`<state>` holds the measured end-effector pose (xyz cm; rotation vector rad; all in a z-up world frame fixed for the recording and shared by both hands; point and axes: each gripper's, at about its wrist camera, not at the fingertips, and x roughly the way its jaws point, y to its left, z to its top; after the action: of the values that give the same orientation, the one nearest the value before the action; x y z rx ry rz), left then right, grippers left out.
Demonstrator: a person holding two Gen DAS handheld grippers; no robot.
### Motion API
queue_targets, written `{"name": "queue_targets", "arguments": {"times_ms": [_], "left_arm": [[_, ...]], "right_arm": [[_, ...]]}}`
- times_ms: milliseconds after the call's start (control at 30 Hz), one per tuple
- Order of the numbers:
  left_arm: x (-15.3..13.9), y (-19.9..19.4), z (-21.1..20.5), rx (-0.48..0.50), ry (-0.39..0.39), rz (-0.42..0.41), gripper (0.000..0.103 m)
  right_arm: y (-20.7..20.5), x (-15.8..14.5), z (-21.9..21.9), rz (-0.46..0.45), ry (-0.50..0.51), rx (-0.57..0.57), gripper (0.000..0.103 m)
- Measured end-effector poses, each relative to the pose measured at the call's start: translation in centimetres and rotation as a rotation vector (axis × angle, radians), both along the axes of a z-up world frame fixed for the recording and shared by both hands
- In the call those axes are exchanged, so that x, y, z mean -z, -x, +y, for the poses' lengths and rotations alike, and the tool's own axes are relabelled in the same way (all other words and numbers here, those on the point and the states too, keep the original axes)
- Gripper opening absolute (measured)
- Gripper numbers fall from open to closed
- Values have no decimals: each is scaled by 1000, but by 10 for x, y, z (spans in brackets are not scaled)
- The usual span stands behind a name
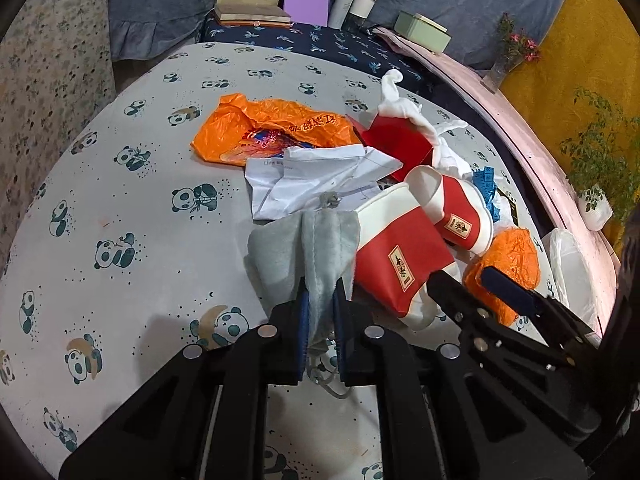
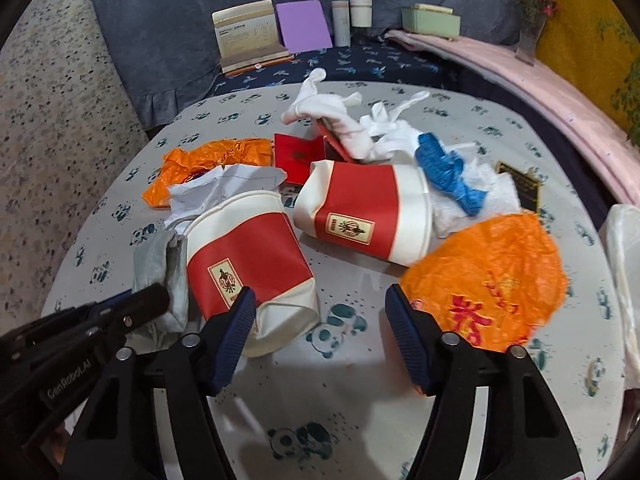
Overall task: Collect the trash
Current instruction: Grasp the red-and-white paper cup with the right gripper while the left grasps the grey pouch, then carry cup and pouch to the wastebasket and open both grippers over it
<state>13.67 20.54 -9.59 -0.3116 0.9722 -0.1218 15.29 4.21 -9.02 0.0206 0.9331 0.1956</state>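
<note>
Left gripper [image 1: 320,300]: its jaws were nearly shut, pinching the edge of a grey fleece pouch [image 1: 304,240], whose drawstring hung between the fingers.
Right gripper [image 2: 320,312]: its jaws stood partly open with nothing pressed between the pads. The left pad lay against the base of the near paper cup [image 2: 252,264]; the right pad sat at the edge of the crumpled orange bag [image 2: 488,276]. Between them showed only the panda tablecloth [image 2: 340,392].
Near cup: on its side, red band and label up, just at 3 o'clock of the pouch, touching it.
Second cup [image 2: 368,212]: also on its side, at 1 o'clock of the near cup.
Further trash: crumpled white paper [image 2: 216,192] and a flat orange bag [image 2: 208,164] at 11 o'clock of the near cup; a red carton [image 2: 296,156], white gloves [image 2: 344,124] and a blue strip [image 2: 444,168] toward 12 and 1 o'clock.
Collection point: a white bag [image 2: 624,280] at the table's 3 o'clock edge was possibly the bin liner; I could not tell.
Risk, cup: the right jaws straddled the gap rather than the cup, so closing there would likely have nudged it away or caught only the orange bag.
Risk, pouch: the soft fleece, pinched at one edge only, could have slipped out or dragged the touching cup along.
Risk, crowding: the two grippers worked close together and might have collided.
</note>
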Motion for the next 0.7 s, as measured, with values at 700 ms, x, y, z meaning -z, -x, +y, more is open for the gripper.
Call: {"name": "queue_targets", "arguments": {"times_ms": [700], "left_arm": [[-26,20,-24,39,-12,-47,10]], "right_arm": [[35,-29,-16,-82,-115,-40,34]]}}
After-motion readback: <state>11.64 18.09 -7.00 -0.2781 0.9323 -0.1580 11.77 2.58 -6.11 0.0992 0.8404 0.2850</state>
